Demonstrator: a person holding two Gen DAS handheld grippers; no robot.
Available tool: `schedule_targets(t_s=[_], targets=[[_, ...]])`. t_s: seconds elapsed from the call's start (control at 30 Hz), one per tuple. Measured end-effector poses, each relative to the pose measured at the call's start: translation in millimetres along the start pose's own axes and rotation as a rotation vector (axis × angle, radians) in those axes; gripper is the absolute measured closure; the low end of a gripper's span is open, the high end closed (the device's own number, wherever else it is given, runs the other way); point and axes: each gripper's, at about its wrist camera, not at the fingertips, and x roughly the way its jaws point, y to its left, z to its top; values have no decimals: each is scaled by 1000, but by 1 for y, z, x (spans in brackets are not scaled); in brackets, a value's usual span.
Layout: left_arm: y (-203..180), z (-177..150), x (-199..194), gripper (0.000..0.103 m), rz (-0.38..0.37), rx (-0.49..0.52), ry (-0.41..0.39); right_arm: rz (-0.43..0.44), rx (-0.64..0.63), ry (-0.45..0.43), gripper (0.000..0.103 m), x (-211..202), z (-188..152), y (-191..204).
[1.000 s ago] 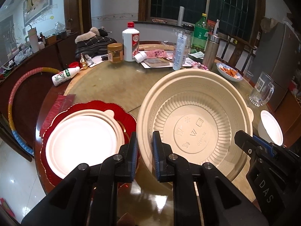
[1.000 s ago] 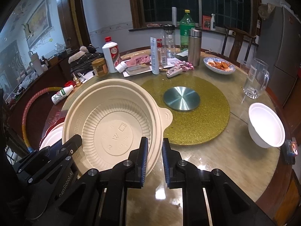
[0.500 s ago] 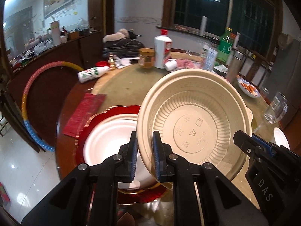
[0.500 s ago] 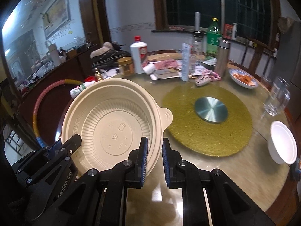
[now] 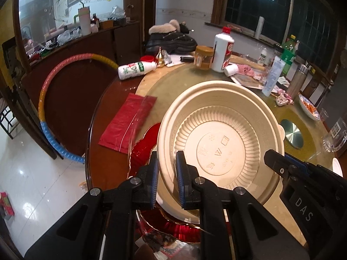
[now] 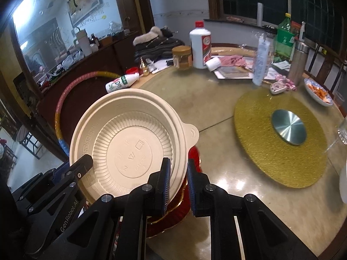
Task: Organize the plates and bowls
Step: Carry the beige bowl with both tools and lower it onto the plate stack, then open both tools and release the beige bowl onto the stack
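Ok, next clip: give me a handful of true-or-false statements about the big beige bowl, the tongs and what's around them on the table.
1. Both tongs grip the rim of the beige bowl. True: the left tongs and the right tongs each pinch its rim.
2. The bowl is full of food. False: it is empty.
3. A red plate lies beneath the bowl. True.
4. The white bottle with the green label stands upright. False: it lies on its side near the table's edge.
5. The gold mat has a round metal disc on it. True.
6. The bowl rests flat on the gold mat. False: it is held tilted, away from the mat.
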Motion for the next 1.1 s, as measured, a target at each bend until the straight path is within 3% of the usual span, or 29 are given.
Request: schedule_targets(t_s=[0.6,0.63,0.73,0.9,0.97,1.1], targets=[[13,0,16,89,43,-19,27,-3,-39,34,86,27,0,10],[13,0,16,89,50,-17,25,-7,-40,32,83,27,0,11],[16,0,16,83,64,-21,24,-8,-34,22,61,26,1,8],[23,1,12,68,80,-43,3,-2,-13,12,58,23,2,0],[28,2,8,57,91,-58,-19,9,4,2,52,18,1,-6],[38,3,-7,49,109,-125,-80,55,58,-32,36,3,0,-25]])
